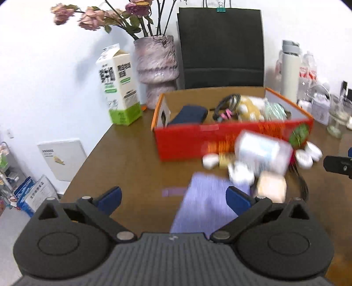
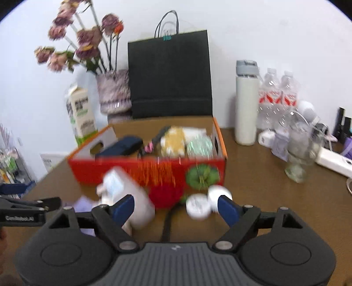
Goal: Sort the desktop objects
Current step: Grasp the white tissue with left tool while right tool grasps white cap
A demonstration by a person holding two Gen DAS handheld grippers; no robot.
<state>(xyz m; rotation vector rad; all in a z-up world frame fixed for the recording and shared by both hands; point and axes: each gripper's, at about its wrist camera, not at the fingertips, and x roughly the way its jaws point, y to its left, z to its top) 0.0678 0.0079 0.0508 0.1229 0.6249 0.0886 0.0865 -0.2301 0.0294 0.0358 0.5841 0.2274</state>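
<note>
Several small things lie loose on the brown table (image 1: 132,158) ahead of my grippers, beside the red box (image 1: 187,140): a blurred white pack (image 1: 263,151), round white tubs (image 2: 198,205) and a lilac cloth (image 1: 204,204), I think waiting to go inside the box. My left gripper (image 1: 173,197) stands wide open with the cloth below its right finger. My right gripper (image 2: 176,206) is open too, holding nothing.

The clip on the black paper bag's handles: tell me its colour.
Teal green. The binder clip pinches the black paper bag handles together; clearest in the left wrist view.
</note>
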